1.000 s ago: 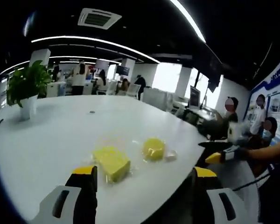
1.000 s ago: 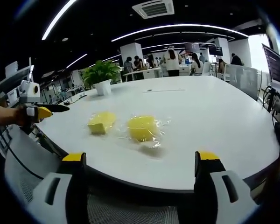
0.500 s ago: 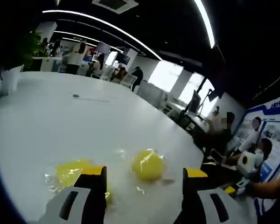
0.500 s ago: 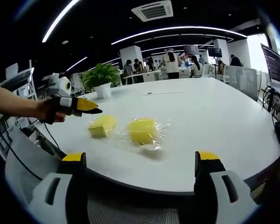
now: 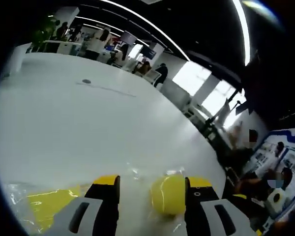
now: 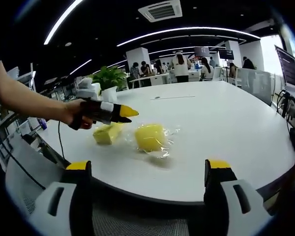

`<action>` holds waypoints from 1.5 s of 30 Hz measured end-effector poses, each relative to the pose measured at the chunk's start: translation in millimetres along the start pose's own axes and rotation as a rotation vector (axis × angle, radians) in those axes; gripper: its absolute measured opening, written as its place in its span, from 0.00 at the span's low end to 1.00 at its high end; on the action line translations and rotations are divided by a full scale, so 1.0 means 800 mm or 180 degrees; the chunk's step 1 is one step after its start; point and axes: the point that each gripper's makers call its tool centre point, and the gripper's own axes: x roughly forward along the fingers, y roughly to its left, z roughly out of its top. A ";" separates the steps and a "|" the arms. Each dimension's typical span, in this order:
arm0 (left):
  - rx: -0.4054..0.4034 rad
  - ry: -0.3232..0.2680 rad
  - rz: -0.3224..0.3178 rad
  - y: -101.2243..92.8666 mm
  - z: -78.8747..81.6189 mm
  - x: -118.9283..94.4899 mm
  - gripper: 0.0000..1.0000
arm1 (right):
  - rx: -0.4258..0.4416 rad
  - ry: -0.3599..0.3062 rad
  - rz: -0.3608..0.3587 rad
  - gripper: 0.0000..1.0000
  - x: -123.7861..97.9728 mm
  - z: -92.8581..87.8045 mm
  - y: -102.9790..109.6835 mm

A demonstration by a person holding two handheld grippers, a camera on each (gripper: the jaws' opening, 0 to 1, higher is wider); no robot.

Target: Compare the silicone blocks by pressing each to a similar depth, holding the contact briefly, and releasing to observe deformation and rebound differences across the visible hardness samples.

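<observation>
Left gripper above two yellow silicone samples near the front edge of the white table (image 6: 226,118).

The rectangular yellow silicone block (image 6: 106,132) lies left; the left gripper (image 6: 119,112) is above it, jaws nearly together, empty. Beside lies the round yellow silicone block (image 6: 150,136) on clear film. The right gripper (image 6: 147,189) is wide open, holding nothing.

Left gripper (image 5: 150,189) with yellow-tipped jaws apart, round yellow silicone block (image 5: 168,195) between them, flat yellow silicone block in clear wrap (image 5: 49,205) at left, white table (image 5: 73,123)
</observation>
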 end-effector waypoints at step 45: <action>-0.0364 -0.0011 0.0127 0.008 -0.015 0.051 0.02 | -0.0005 0.0064 0.0020 0.83 0.002 -0.003 0.000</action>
